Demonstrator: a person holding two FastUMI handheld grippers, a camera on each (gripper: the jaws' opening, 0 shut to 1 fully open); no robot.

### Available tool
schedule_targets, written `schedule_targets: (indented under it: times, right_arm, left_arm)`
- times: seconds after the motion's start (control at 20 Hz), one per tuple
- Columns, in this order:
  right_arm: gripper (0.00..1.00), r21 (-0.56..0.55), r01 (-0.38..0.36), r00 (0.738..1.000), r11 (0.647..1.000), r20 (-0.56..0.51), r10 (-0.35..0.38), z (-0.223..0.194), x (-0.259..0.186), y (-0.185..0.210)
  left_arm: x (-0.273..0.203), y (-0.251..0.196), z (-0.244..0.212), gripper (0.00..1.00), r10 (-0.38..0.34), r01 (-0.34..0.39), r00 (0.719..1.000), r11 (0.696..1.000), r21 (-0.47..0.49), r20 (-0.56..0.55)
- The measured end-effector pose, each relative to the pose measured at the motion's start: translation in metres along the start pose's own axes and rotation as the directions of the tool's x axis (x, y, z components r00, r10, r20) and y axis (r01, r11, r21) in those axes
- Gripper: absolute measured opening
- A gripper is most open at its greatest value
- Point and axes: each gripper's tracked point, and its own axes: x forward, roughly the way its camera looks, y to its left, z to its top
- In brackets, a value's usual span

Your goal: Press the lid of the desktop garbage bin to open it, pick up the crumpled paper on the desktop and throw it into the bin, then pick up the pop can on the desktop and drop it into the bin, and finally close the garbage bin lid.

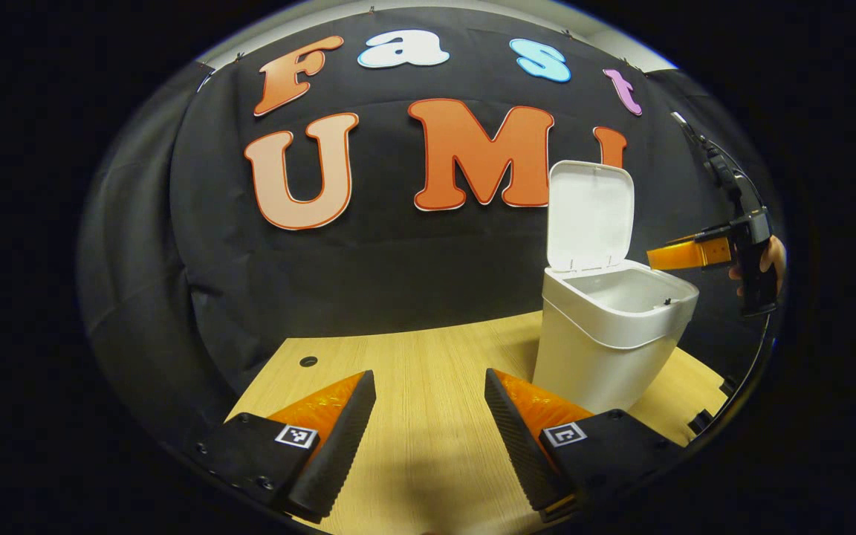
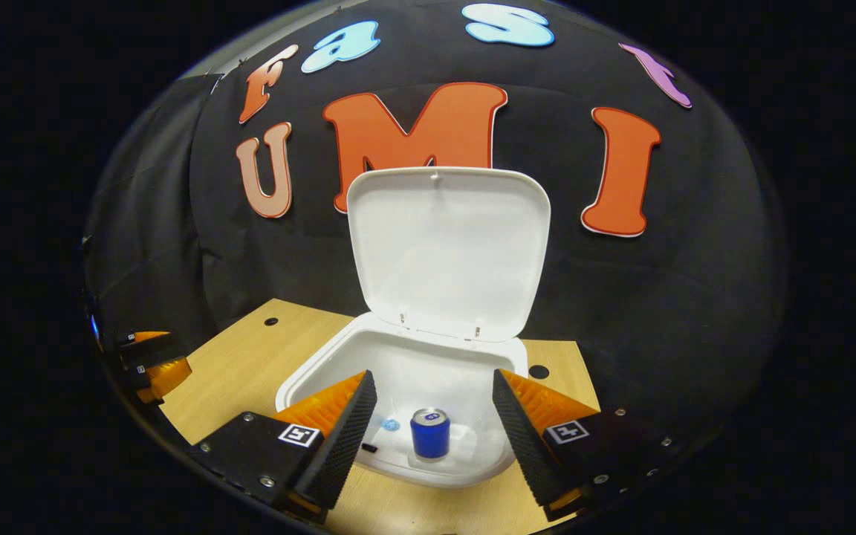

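The white garbage bin (image 1: 606,334) stands on the wooden desk (image 1: 428,386) with its lid (image 1: 590,215) raised upright. In the right gripper view I look down into the bin (image 2: 339,364), its lid (image 2: 449,249) standing open behind. A blue pop can (image 2: 429,432) sits upright inside the bin, below and between the fingers. My right gripper (image 2: 434,386) hangs open above the bin's mouth, holding nothing; it also appears at the far right of the left gripper view (image 1: 684,253), held by a hand. My left gripper (image 1: 429,386) is open over bare desk, left of the bin.
The black cloth wall closes off the back of the desk. A small round hole (image 1: 308,361) lies in the desk's far left corner, another (image 2: 539,371) to the right of the bin. The left gripper (image 2: 149,360) shows at the left edge of the right gripper view.
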Motion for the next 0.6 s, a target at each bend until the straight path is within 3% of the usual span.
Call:
schedule_targets:
  times: [0.25, 0.6]
  right_arm:
    - [0.97, 0.015, -0.006, 0.996, 1.0, 0.089, 0.005, 0.041, 0.007, 0.005]
    - [0.97, -0.049, 0.029, 0.981, 0.998, 0.195, -0.019, 0.099, 0.011, 0.004]
  left_arm:
    - [0.0, 0.014, 0.001, 0.94, 0.011, -0.011, 1.0, 1.0, 0.002, 0.009]
    - [-0.003, 0.026, -0.003, 0.93, 0.022, -0.022, 1.0, 0.999, -0.03, 0.005]
